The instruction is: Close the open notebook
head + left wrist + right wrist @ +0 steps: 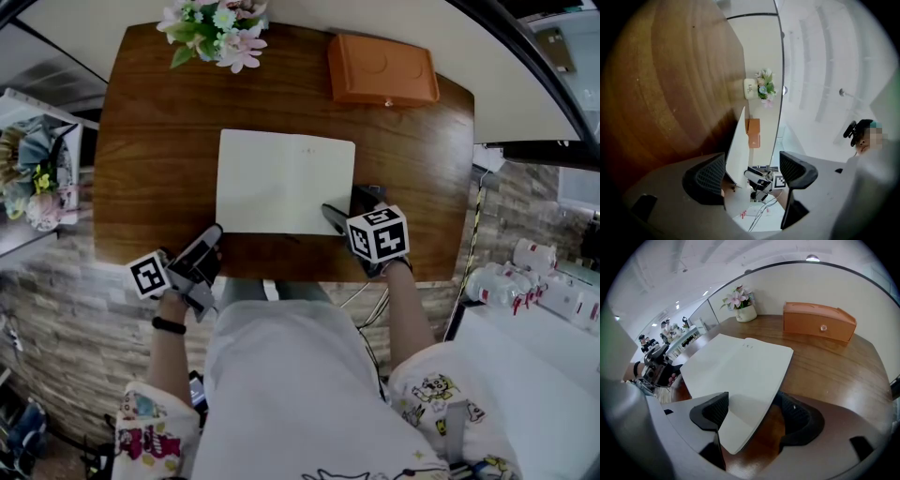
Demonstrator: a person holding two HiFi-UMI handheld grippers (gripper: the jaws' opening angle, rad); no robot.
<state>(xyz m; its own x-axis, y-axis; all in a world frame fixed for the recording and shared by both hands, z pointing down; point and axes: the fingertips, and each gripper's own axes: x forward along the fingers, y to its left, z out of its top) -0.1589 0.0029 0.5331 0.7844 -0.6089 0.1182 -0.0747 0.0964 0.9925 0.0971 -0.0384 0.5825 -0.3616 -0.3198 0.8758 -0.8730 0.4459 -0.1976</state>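
The notebook (pixel 286 183) lies open on the wooden table (pixel 422 169), showing blank white pages. My right gripper (pixel 345 208) is at its near right corner. In the right gripper view that corner of the notebook (pixel 736 366) reaches between the two spread fingers of the right gripper (pixel 752 413), which is open around it. One page edge overlaps the right finger. My left gripper (pixel 202 253) hangs off the table's front edge, left of the notebook, open and holding nothing. In the left gripper view the left gripper (pixel 752 176) faces the notebook (pixel 736 154) edge-on.
An orange box (pixel 382 70) sits at the table's far right and a pot of flowers (pixel 216 28) at the far middle. A white shelf with more flowers (pixel 37 178) stands to the left. White bottles (pixel 534 277) lie to the right of the table.
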